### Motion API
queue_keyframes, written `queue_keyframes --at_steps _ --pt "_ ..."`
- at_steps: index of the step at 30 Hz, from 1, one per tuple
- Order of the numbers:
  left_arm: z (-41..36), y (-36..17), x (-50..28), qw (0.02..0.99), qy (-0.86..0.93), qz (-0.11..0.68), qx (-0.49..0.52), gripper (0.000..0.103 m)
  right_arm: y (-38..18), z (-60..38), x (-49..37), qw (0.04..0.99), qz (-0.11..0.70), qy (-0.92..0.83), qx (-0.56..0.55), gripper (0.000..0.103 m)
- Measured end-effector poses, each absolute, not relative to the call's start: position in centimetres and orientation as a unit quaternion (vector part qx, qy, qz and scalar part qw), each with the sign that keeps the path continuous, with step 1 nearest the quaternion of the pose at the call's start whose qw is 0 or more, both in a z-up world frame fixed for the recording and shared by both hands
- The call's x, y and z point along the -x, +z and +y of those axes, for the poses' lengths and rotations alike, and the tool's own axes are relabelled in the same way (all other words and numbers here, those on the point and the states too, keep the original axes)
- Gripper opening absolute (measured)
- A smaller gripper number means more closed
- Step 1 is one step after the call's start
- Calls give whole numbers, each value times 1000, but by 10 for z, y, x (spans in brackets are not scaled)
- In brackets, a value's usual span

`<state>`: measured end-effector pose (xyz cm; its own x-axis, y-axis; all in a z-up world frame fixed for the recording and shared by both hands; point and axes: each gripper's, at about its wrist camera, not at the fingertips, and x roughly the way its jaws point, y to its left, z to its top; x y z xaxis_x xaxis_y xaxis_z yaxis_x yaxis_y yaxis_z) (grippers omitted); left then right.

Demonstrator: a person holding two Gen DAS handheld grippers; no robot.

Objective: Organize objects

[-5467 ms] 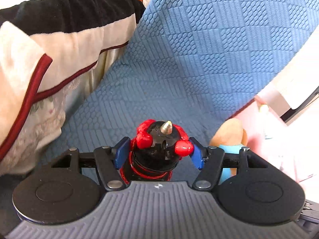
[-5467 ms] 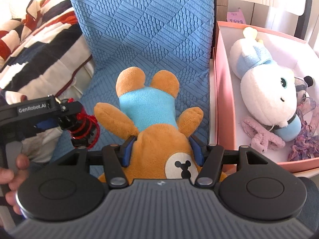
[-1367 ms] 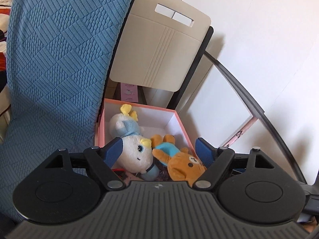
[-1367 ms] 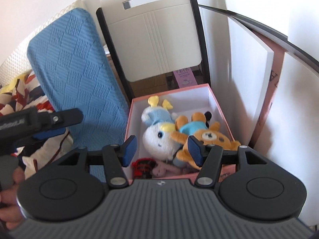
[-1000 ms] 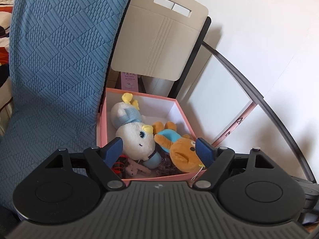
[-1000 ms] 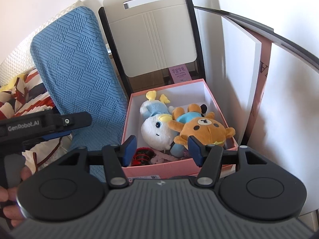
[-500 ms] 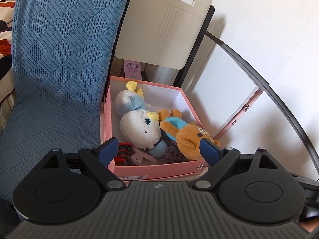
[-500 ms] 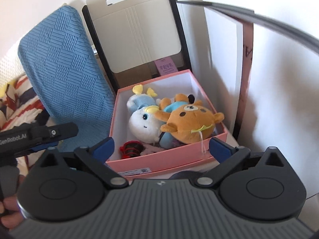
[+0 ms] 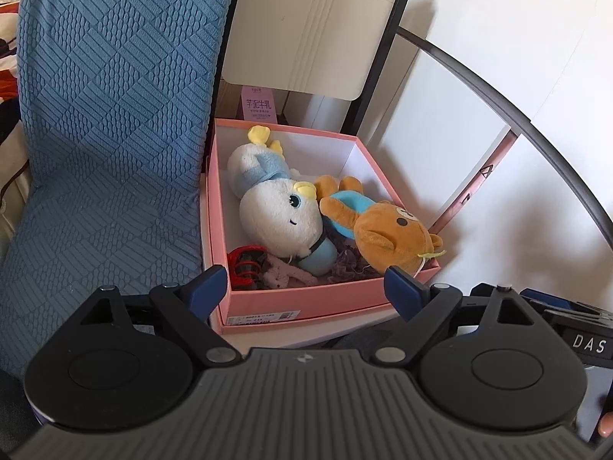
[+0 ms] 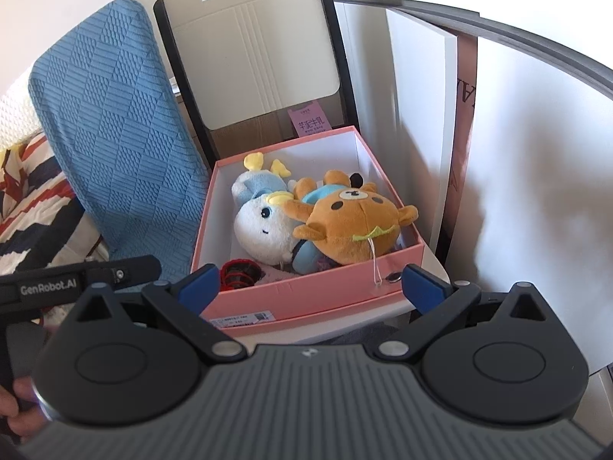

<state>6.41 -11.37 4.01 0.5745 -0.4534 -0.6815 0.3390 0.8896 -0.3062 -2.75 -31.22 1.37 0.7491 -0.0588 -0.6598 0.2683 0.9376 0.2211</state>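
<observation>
Plush toys packed in a pink box [image 10: 306, 299]

Orange bear [image 10: 352, 226] in blue shirt lies beside a white-and-blue plush [image 10: 260, 226]; a red-black toy [image 10: 239, 270] sits in the near corner — left gripper [image 9: 304, 283] and right gripper [image 10: 312, 281] gape wide, empty.

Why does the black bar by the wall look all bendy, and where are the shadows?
Left wrist view: the fisheye lens bends the black bar into a curve; sun lights the pink box and throws soft grey shadows on the white wall. Right wrist view: the same bar curves too, a shadow blotches the wall, and the picture is sharp.
</observation>
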Motion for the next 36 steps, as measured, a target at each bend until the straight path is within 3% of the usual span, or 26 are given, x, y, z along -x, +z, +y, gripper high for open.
queue_keyframes --at_steps 36 --pt "-109 53 -60 884 -226 398 92 92 -3 -310 6 914 365 -62 -167 103"
